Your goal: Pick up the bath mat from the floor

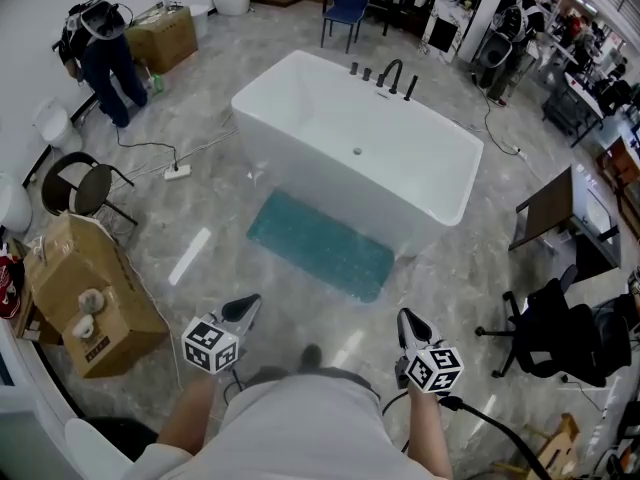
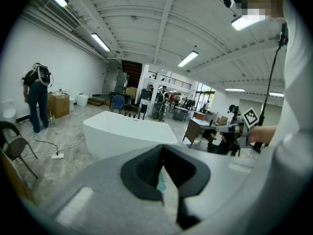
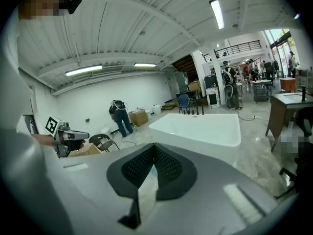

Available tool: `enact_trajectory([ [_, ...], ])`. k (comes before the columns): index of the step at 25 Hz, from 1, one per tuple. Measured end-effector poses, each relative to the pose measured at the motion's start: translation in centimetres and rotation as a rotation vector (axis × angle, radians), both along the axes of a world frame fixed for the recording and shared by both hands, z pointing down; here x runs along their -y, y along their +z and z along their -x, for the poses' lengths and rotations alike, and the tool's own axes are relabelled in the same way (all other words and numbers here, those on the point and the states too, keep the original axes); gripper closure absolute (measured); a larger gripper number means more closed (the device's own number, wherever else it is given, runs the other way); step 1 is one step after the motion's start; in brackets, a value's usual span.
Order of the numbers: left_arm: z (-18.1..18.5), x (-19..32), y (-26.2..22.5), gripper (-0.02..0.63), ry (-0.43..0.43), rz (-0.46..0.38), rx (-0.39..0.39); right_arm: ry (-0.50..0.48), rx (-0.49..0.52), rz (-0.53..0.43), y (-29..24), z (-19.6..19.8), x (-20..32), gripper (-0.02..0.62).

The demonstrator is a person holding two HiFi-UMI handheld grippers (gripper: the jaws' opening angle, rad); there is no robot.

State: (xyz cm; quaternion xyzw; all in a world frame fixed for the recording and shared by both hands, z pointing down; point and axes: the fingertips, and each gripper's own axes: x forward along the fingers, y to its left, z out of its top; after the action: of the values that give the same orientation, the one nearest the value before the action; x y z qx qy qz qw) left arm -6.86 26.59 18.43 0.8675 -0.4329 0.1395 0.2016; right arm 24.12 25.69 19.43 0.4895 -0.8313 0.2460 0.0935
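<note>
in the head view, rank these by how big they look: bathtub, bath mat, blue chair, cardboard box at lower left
1. bathtub
2. cardboard box and bath mat: these look alike in size, and the box is nearer the camera, so they are not ranked
3. blue chair

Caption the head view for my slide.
Left gripper and right gripper, both shut, point toward the bath mat beside the bathtub.

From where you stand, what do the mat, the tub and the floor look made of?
Mat: teal, speckled, matte surface, probably a soft textile pile. Tub: smooth glossy white shell, acrylic or ceramic. Floor: grey veined, polished, reflecting lights; marble or marble-look tile.
</note>
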Motion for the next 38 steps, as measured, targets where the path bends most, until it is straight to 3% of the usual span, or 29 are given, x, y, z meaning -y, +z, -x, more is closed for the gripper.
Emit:
enact_trajectory([
  [12,-1.8,4.4,0.5,0.603,-0.018,0.009,-0.006,-0.041,-0.009,0.031,1.2,-0.7,4.5,0.591],
  [25,-0.4,12.1,1.4,0.603,0.036,0.022,-0.012,0.032,-0.009,0.05,2.1,0.6,10.2,0.591],
  [38,4.7,23.5,1.8,0.603,0.152,0.036,0.012,0.083,-0.073,0.021,1.3,8.3,19.1,0.591],
])
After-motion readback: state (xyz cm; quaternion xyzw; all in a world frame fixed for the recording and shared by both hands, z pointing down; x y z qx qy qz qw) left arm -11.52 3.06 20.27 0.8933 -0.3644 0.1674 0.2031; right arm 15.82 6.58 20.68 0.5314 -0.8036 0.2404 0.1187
